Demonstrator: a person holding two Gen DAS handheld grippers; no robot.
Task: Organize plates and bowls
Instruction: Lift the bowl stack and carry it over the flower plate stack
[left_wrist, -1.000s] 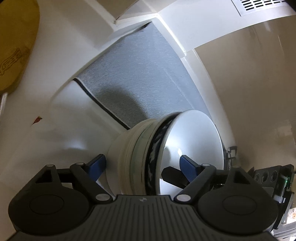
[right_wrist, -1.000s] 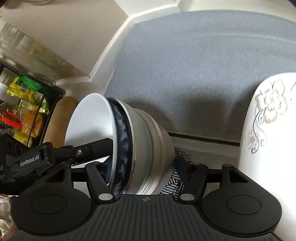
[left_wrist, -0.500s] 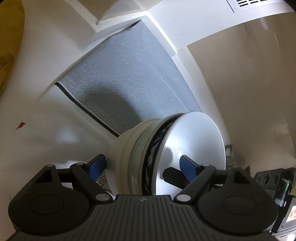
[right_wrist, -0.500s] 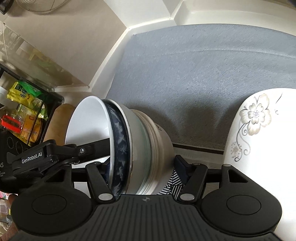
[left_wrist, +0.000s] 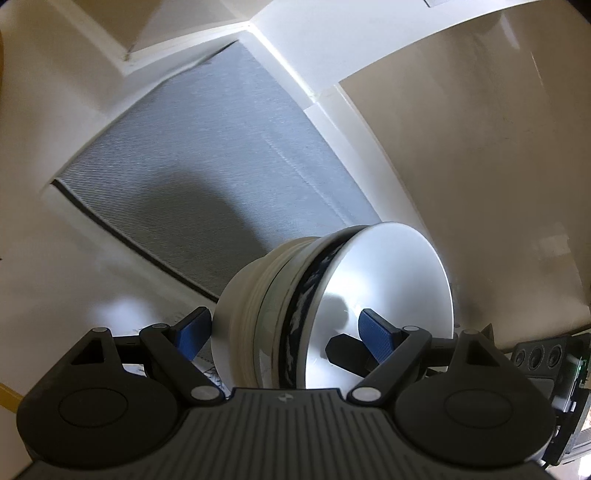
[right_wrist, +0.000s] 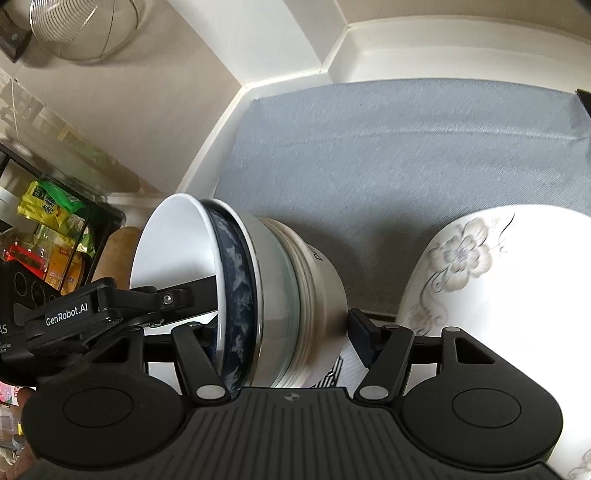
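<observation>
A stack of nested bowls (left_wrist: 369, 280) hangs tipped on its side above the edge of a grey mat (left_wrist: 207, 166). The innermost bowl is white, with a dark blue patterned bowl (right_wrist: 236, 280) and pale ones behind it. My left gripper (left_wrist: 284, 332) is shut on the stack, one blue pad at its base and one inside the white bowl. My right gripper (right_wrist: 281, 334) clamps the same stack (right_wrist: 280, 266) the same way. In the right wrist view the left gripper (right_wrist: 99, 310) reaches into the bowl. A white floral plate (right_wrist: 498, 295) lies to the right.
The grey mat (right_wrist: 388, 155) lines a white-walled shelf recess. A black wire rack with food packets (right_wrist: 48, 221), a wooden board (right_wrist: 118, 251) and a wire strainer (right_wrist: 85, 26) sit to the left. A striped black-and-white item (right_wrist: 332, 373) lies under the stack.
Both grippers have lifted and carried the bowl stack, grip unchanged. The mat fills more of both views, the floral plate has slid leftward into view, and the yellow board has left the left view.
</observation>
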